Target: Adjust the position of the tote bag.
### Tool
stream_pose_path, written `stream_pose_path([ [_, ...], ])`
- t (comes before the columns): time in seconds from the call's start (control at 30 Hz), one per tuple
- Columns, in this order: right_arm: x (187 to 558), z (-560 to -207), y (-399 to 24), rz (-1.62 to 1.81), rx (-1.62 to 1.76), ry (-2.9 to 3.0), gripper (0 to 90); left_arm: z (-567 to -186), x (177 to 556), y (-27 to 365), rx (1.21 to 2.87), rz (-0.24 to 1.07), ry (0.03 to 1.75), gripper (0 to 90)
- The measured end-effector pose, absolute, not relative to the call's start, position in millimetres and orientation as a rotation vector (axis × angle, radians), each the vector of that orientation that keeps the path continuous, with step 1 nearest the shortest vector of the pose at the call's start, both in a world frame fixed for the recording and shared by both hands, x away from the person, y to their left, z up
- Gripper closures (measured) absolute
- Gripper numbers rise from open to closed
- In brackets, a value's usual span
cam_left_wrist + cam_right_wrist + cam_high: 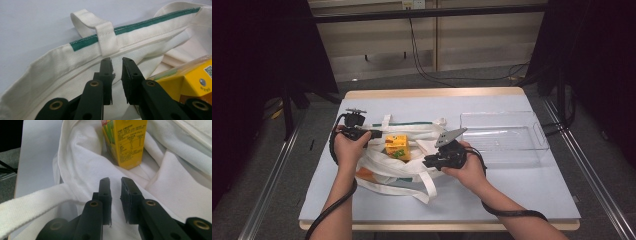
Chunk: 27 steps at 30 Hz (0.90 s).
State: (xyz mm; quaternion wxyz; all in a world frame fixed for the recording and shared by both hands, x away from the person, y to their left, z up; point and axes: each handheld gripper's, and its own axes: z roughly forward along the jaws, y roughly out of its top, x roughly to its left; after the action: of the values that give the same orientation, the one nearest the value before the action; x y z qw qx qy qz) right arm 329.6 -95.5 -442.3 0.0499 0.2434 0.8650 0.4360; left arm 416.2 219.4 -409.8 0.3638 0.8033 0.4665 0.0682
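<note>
Item: white tote bag (399,167), yellow juice carton (396,147) inside. Left gripper (116,62) and right gripper (115,182): jaws slightly parted, empty. Risk: slack cloth folds over carton.

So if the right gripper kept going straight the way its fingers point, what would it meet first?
Most likely the white cloth of the tote bag, which fills the line just ahead of the right gripper. The yellow juice carton stands further along, slightly right; depth is hard to judge.
</note>
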Motion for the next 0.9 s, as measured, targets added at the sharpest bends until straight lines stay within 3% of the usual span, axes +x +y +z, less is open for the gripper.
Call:
stream_pose_path([
  [0.9, 339, -433, -88, 1.33, 0.743, 2.633, 51.6, -385, 387, 232, 2.051, 0.253, 1.169, 48.7],
])
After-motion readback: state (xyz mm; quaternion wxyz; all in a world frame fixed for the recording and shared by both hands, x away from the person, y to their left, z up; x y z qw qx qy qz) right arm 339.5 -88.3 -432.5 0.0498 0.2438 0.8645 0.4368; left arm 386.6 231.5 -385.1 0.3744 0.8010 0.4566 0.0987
